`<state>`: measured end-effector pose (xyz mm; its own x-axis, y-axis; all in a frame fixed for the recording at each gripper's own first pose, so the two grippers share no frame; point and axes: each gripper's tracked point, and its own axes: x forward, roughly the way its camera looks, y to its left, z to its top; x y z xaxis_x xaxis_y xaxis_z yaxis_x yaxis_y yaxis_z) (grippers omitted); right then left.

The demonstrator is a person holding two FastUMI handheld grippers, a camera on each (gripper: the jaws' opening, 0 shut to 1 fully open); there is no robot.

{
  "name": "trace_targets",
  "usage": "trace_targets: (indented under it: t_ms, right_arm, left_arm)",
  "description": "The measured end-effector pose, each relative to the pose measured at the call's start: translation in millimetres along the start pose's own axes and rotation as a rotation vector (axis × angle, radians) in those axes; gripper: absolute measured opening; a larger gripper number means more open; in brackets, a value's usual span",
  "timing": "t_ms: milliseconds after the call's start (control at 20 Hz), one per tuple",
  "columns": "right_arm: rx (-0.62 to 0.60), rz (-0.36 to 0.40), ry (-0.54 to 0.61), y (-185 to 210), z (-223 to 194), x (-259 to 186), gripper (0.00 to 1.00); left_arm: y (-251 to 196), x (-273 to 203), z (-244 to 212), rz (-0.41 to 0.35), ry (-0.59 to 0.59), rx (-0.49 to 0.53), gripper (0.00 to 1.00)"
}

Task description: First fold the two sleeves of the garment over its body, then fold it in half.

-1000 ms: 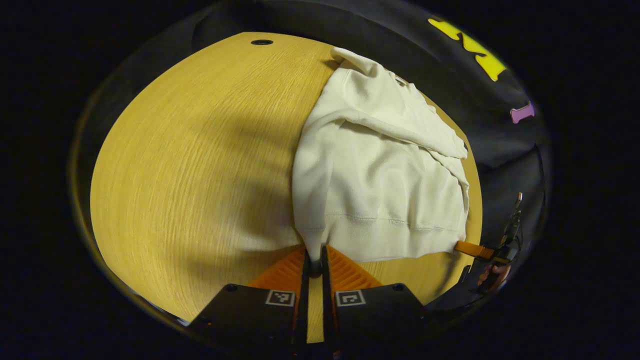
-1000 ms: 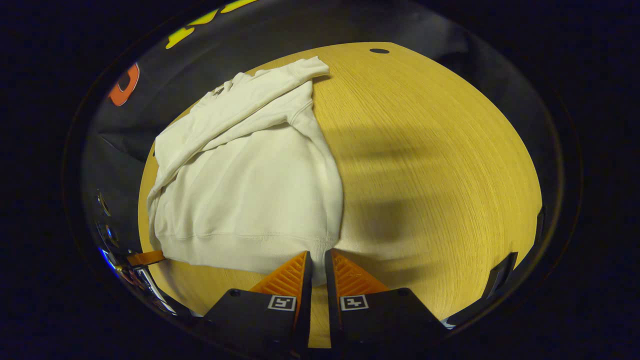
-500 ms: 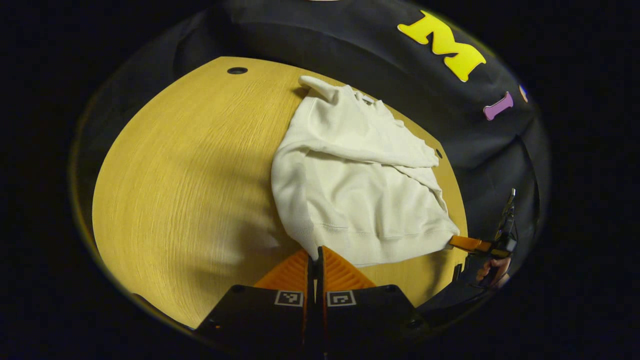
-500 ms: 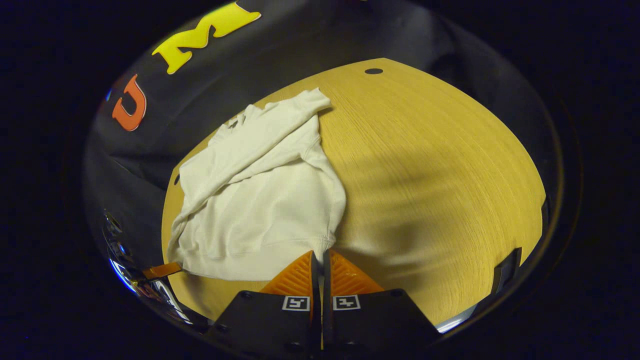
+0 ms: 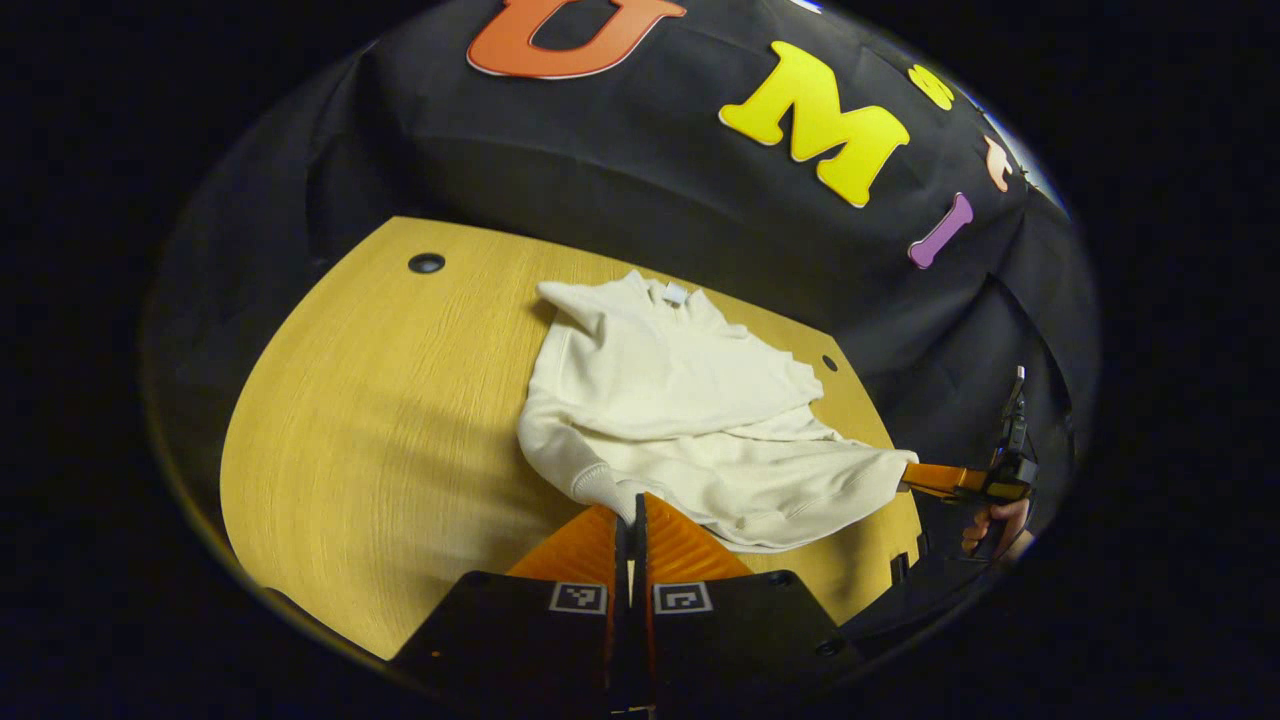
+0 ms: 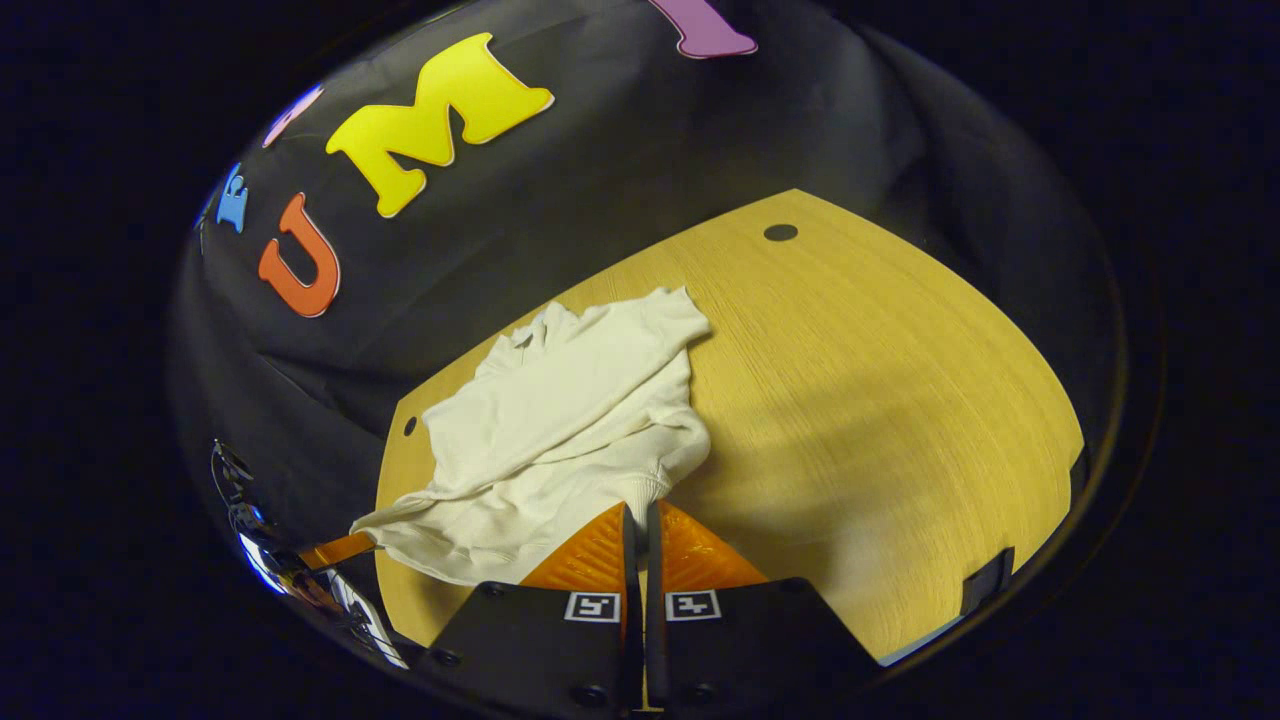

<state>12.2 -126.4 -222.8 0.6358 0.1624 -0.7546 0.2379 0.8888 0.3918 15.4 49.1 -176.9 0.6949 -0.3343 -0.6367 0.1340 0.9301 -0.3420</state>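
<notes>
Between the ribbed orange fingers of the left tongs (image 5: 631,520), a corner of the cream-white knitted sweatshirt's (image 5: 668,400) ribbed hem is pinched, the jaws closed tight on the cloth with no gap left. Off to the right of these tongs, at the far end of the same hem, the right tongs (image 5: 935,481) clamp the other corner, with the hand (image 5: 993,527) that holds them just behind. From the right gripper view the same grip reads clearly: the right tongs (image 6: 641,530) are pressed together on the hem corner, and the left tongs (image 6: 335,550) bite the opposite corner away to the left.

Just ahead of both tongs the hem hangs lifted off the counter (image 5: 380,430), a pale yellow wooden top, and sags a little between the two grips. Holding both corners at once keeps the edge level, so it can travel as one straight line. Farther out, the sweatshirt's upper half lies flat on the counter, with both sleeves already laid across the body and the collar (image 5: 672,293) at the far end, near the black cloth wall.

By the look of it, this is the final fold in half: the raised hem should be carried forward over the sleeves toward the collar.
</notes>
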Motion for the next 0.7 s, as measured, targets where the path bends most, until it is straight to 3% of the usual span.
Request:
trace_targets:
  t_ms: [400,700]
  right_arm:
    - [-0.042,0.089,-0.118,58,98,11,0.01]
    - [-0.002,0.136,-0.197,91,171,30,0.02]
  left_arm:
    - [-34,15,104,-0.078,-0.180,-0.014,0.03]
    - [-41,30,191,-0.092,-0.317,-0.045,0.03]
